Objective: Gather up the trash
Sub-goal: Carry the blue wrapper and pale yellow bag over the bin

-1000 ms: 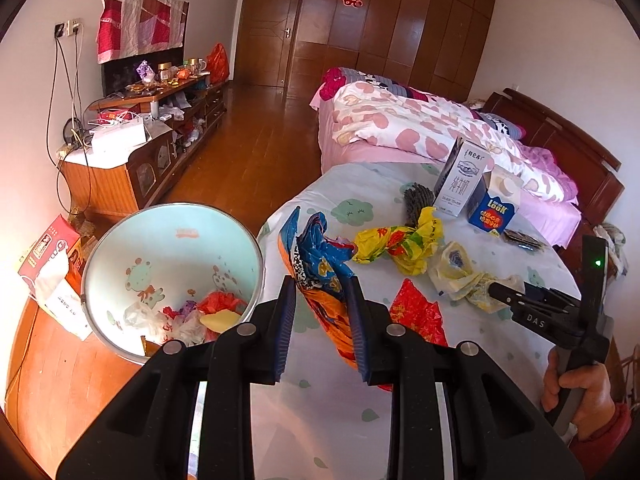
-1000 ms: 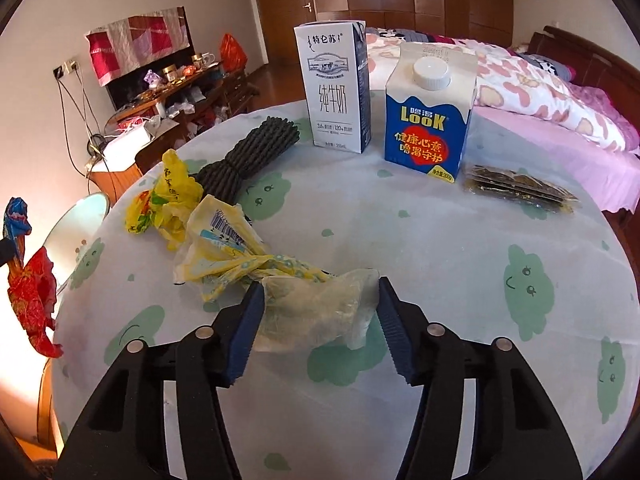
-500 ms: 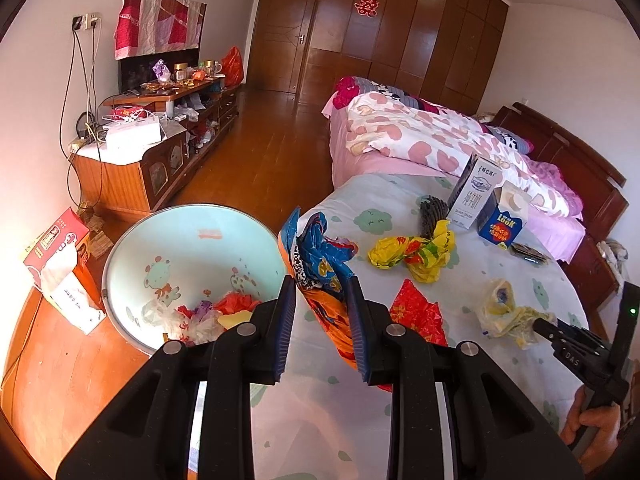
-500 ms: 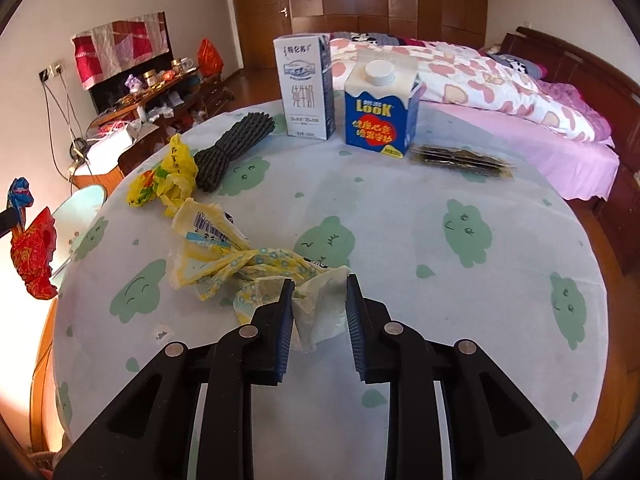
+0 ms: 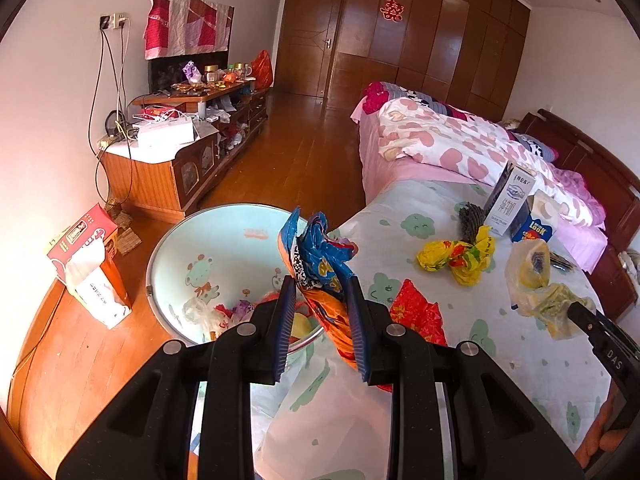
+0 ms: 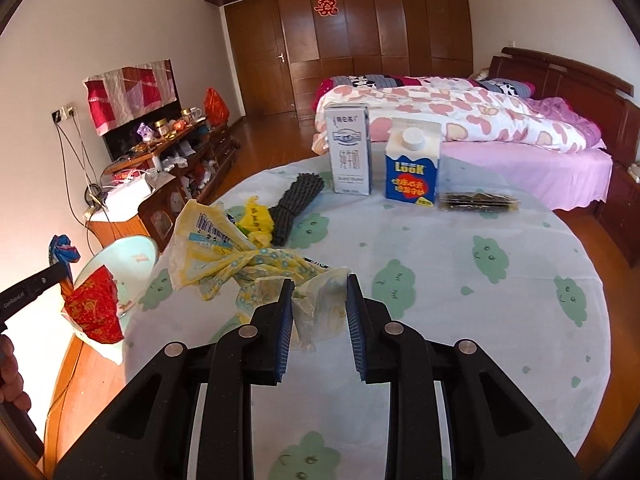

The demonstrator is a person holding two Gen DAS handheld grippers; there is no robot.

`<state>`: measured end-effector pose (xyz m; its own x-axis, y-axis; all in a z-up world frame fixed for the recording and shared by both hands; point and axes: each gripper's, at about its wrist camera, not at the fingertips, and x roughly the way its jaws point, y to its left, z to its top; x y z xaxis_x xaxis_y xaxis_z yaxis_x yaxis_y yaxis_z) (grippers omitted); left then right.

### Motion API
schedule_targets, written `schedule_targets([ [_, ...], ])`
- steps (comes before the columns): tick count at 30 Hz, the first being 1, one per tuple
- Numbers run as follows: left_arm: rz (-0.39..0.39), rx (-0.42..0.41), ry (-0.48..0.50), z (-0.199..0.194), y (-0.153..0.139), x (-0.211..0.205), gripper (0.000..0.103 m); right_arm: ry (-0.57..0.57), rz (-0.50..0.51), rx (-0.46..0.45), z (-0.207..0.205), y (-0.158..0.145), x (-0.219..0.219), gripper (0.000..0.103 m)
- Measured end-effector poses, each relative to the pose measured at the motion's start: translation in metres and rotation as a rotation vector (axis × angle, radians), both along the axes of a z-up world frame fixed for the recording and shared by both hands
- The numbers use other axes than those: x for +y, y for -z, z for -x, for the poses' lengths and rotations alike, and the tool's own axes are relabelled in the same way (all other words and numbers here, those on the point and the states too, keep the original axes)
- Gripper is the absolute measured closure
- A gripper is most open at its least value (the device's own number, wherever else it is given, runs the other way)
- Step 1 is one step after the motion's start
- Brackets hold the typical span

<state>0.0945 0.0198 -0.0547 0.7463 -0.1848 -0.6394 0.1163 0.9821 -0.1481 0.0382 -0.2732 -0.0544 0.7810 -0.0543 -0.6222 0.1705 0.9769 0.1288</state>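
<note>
The round tabletop [image 6: 460,320] is carrying two cartons, a dark bundle and loose wrappers, and the pale bin [image 5: 216,264] is standing on the floor beside its edge, already holding some trash. The left hand-held gripper [image 5: 320,320] is pinching a blue and orange wrapper [image 5: 324,264] at the table's edge, beside the bin. The right hand-held gripper [image 6: 320,316], its jaws having just been closing, is clamping a yellowish plastic bag [image 6: 224,256] and holding it above the cloth.
</note>
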Motion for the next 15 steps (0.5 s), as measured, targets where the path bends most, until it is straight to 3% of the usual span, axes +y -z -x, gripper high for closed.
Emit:
schedule_targets([
  [15,0.007,-0.005,-0.093,-0.007,0.005,0.047,0.077,-0.093,-0.012,0.024,-0.029,0.004,0.089,0.076],
])
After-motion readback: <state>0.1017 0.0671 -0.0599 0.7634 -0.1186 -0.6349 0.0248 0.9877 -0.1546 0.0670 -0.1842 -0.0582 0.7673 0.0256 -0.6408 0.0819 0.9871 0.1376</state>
